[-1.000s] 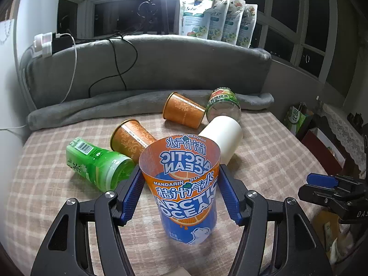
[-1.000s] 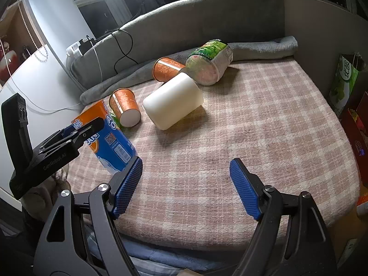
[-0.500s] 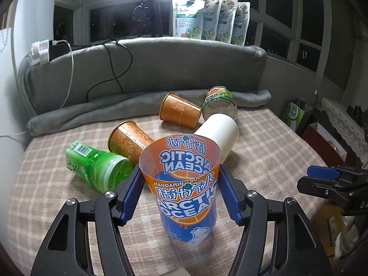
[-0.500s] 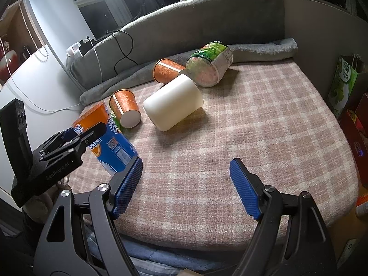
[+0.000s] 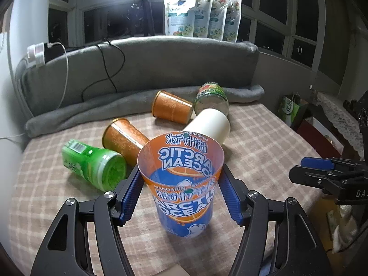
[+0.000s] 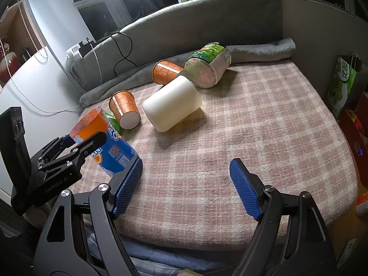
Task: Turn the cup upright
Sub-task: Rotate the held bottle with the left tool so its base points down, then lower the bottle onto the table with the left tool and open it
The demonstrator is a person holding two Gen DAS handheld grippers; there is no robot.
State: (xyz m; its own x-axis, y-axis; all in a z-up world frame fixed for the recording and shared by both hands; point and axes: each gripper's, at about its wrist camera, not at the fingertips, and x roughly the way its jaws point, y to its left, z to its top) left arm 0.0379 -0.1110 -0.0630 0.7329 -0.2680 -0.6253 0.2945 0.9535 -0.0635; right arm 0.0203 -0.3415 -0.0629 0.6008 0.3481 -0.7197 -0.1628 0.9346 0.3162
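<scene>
An orange and blue Arctic Ocean cup (image 5: 184, 184) sits between the blue pads of my left gripper (image 5: 181, 195), mouth up and tilted, its base on or just above the checked blanket (image 5: 264, 151). In the right wrist view the same cup (image 6: 108, 142) leans in the left gripper (image 6: 69, 154) at the bed's left edge. My right gripper (image 6: 186, 184) is open and empty over the blanket's near edge.
Lying on their sides are a white cup (image 6: 172, 103), two orange cups (image 6: 125, 110) (image 6: 165, 71), a green bottle (image 5: 94, 163) and a green-labelled jar (image 6: 207, 66). A grey rolled blanket (image 5: 128, 105) and a grey backrest (image 5: 161, 69) bound the far side. Boxes (image 6: 345, 85) stand at the right.
The left gripper has tipped the cup further toward upright and lowered it to the blanket. The right gripper has stayed still and open.
</scene>
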